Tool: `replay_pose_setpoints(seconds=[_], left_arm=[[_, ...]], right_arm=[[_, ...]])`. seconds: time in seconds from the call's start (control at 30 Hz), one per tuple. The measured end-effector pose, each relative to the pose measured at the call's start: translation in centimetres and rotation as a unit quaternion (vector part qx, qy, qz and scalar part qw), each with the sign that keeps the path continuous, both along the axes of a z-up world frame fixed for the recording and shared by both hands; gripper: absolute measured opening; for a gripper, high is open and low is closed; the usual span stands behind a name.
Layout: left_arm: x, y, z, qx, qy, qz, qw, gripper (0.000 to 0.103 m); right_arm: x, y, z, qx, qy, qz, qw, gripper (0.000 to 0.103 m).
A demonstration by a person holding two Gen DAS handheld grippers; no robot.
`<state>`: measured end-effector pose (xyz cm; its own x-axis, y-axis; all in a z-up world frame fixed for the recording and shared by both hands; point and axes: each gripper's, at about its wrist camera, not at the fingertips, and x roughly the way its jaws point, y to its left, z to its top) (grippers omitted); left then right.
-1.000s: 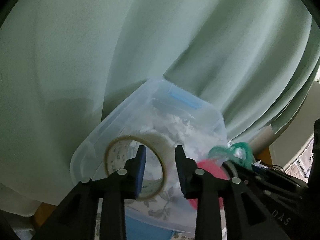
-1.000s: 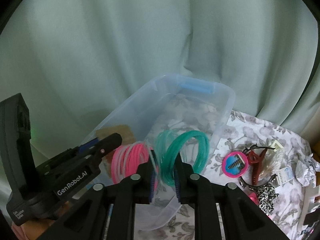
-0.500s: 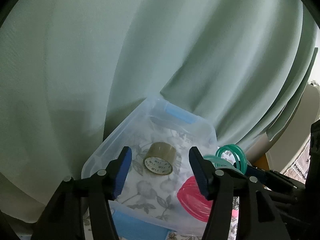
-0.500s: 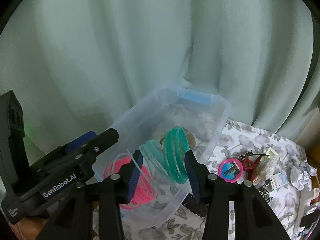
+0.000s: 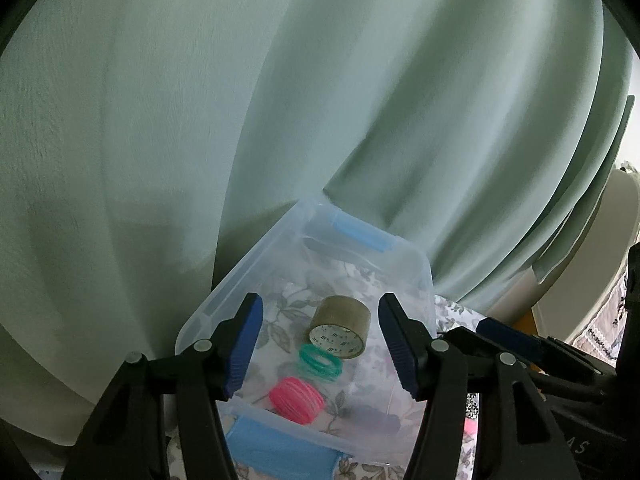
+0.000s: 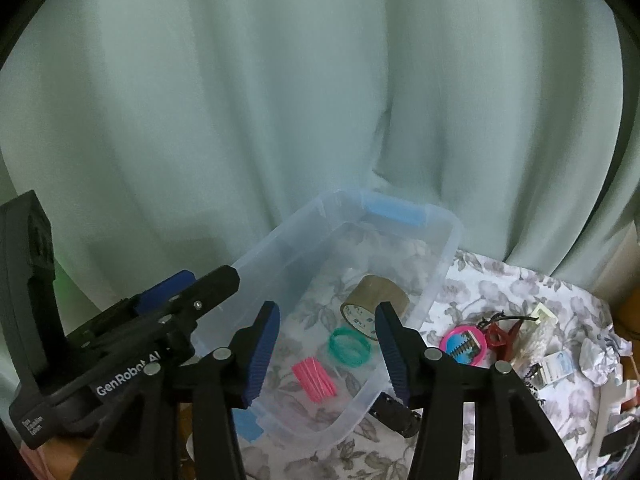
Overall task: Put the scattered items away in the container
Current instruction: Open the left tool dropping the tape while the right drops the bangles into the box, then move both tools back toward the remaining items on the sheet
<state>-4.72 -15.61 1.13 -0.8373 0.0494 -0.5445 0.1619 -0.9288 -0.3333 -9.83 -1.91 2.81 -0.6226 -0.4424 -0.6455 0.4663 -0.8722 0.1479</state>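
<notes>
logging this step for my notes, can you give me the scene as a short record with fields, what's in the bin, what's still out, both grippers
container: clear plastic bin with blue latches, on floral cloth
in bin: brown packing tape roll, green coil of plastic rings, pink coil of plastic rings
still out: round pink compact, dark red hair claw clip, crumpled foil, other small clutter too blurred to name
left gripper: open, holds nothing, above the bin
right gripper: open, holds nothing, above the bin
</notes>
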Motion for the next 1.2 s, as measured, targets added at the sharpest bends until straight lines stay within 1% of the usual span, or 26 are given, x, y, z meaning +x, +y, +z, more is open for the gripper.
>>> replay_pose_setpoints(seconds=[0.3,0.47,0.57,0.67,0.73,0.77,0.83,0.87,0.97,1.03,1.13,1.2], left_arm=[[0.3,1.3,0.7,-0.012,0.0,-0.004,0.9999,0.061],[1.0,2.5,1.5,-0.022,0.013,-0.014,0.9996,0.061],[1.5,3.8,2.2,-0.047,0.022,-0.012,0.9986,0.061],[2.1,5.5,2.9,-0.085,0.037,-0.007,0.9957,0.061],[2.6,6.6,3.3,-0.098,0.049,-0.013,0.9939,0.061],[2.8,7.2,3.5,-0.099,0.057,-0.021,0.9932,0.061],[3.0,8.2,3.7,-0.084,0.074,-0.045,0.9927,0.061],[3.2,8.7,3.7,-0.068,0.083,-0.057,0.9926,0.061],[3.5,10.4,3.7,-0.04,0.105,-0.084,0.9901,0.061],[3.5,12.0,3.8,-0.042,0.108,-0.104,0.9878,0.061],[3.1,14.6,3.6,-0.047,0.098,-0.142,0.9839,0.061],[3.1,16.4,3.3,-0.067,0.087,-0.163,0.9806,0.061]], right_arm=[[0.9,1.4,0.6,-0.01,0.003,-0.015,1.0,0.054],[2.0,2.9,1.1,-0.021,0.009,-0.026,0.999,0.054],[2.7,4.1,1.4,-0.029,0.014,-0.033,0.999,0.054],[3.5,5.3,1.8,-0.037,0.019,-0.042,0.998,0.054],[4.0,6.2,2.0,-0.043,0.022,-0.048,0.998,0.054],[4.3,6.8,2.1,-0.046,0.024,-0.051,0.997,0.054],[5.0,8.1,2.3,-0.053,0.028,-0.062,0.996,0.054],[5.2,8.7,2.3,-0.057,0.03,-0.066,0.996,0.054],[6.2,10.9,2.5,-0.069,0.036,-0.086,0.993,0.054],[6.9,12.7,2.5,-0.076,0.039,-0.103,0.991,0.054],[7.9,15.7,2.5,-0.087,0.042,-0.134,0.986,0.055],[8.6,18.1,2.4,-0.096,0.044,-0.159,0.982,0.055]])
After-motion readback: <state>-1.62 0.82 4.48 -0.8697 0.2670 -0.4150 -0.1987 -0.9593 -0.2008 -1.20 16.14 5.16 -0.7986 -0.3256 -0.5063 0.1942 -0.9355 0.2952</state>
